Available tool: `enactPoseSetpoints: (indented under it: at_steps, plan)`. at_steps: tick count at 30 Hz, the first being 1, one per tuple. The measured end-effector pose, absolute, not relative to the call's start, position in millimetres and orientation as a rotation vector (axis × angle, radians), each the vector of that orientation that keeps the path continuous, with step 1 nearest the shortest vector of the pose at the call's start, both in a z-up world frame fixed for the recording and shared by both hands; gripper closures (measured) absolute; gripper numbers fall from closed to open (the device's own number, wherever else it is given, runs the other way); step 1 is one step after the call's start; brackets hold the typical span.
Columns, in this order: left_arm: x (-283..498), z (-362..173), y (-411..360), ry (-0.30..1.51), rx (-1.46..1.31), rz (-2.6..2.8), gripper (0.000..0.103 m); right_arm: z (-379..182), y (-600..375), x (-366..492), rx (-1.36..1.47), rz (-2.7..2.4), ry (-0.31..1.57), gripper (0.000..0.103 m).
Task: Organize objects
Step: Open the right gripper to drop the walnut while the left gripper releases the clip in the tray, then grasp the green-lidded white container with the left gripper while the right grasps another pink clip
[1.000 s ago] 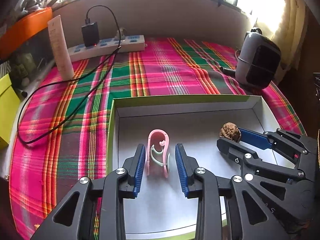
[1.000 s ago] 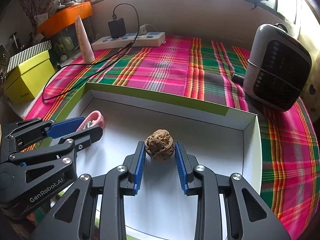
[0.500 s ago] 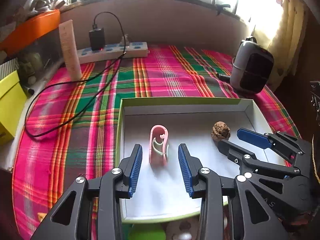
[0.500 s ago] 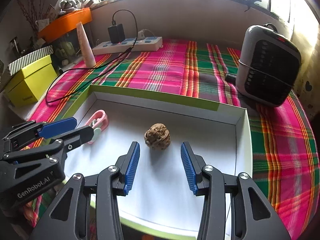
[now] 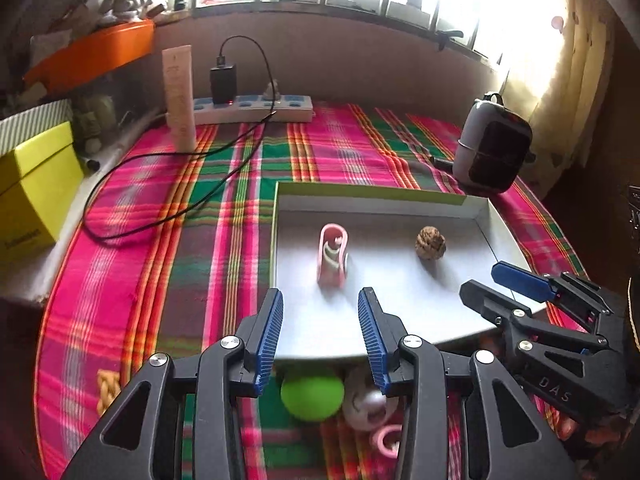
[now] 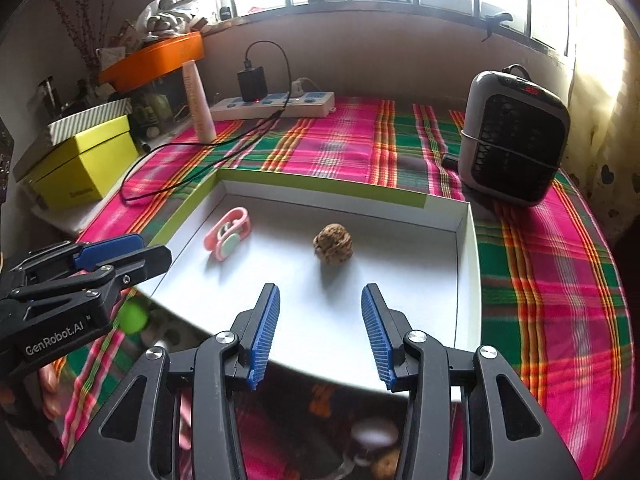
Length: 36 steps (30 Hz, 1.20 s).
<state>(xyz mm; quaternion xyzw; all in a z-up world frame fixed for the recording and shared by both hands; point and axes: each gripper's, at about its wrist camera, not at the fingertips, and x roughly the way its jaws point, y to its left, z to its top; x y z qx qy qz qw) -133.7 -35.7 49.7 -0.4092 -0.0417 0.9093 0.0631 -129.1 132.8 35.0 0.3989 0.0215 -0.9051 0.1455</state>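
A white tray with a green rim (image 5: 372, 192) (image 6: 320, 182) lies on the plaid cloth. In it are a pink clip (image 5: 332, 254) (image 6: 227, 239) on the left and a brown walnut (image 5: 430, 242) (image 6: 333, 243) on the right. My left gripper (image 5: 320, 300) is open and empty, held back from the clip above the tray's near edge. My right gripper (image 6: 320, 296) is open and empty, held back from the walnut. Below the tray's near edge lie a green ball (image 5: 312, 396) (image 6: 134, 318), a white ball (image 5: 366, 402) and a pink ring (image 5: 386, 442).
A grey heater (image 6: 514, 138) stands right of the tray. A power strip with a charger (image 6: 276, 104), a black cable (image 5: 192, 196), an upright tube (image 5: 180, 98) and a yellow box (image 6: 80, 164) are at the back and left. A braided item (image 5: 107, 390) lies near left.
Both grippers have drawn back and up from the tray, leaving the clip and the walnut lying in it. The right gripper's jaws have opened wider. More small objects show below the tray's near edge.
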Motion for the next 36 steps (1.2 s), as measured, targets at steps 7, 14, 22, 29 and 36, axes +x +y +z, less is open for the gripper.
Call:
enactPoseSetpoints:
  at_steps: [7,14,22,29,36]
  plan:
    - [-109.0,50.0,-42.5,-0.151,-1.227,2.761,0.065,40.7,130.7,-106.8,1.101,-2.591,0.068,0.059]
    - [-93.1,46.0,-43.6,-0.165,-1.226,2.749,0.064,37.6,127.5,-87.9,1.068,-2.550,0.064,0.059]
    - [-89.9,34.3,-44.3,-0.202,-1.254,2.726,0.062,30.4,118.8,-63.9,1.031,-2.470,0.083,0.059]
    - [-96.4,24.4,-40.1,-0.190,-1.290,2.714,0.062,19.4,107.4,-55.0,1.045,-2.405,0.108,0.059]
    - [-102.4,20.3,-44.3,-0.197,-1.300,2.724,0.062,11.6,95.4,-52.7,1.051,-2.358,0.158,0.059]
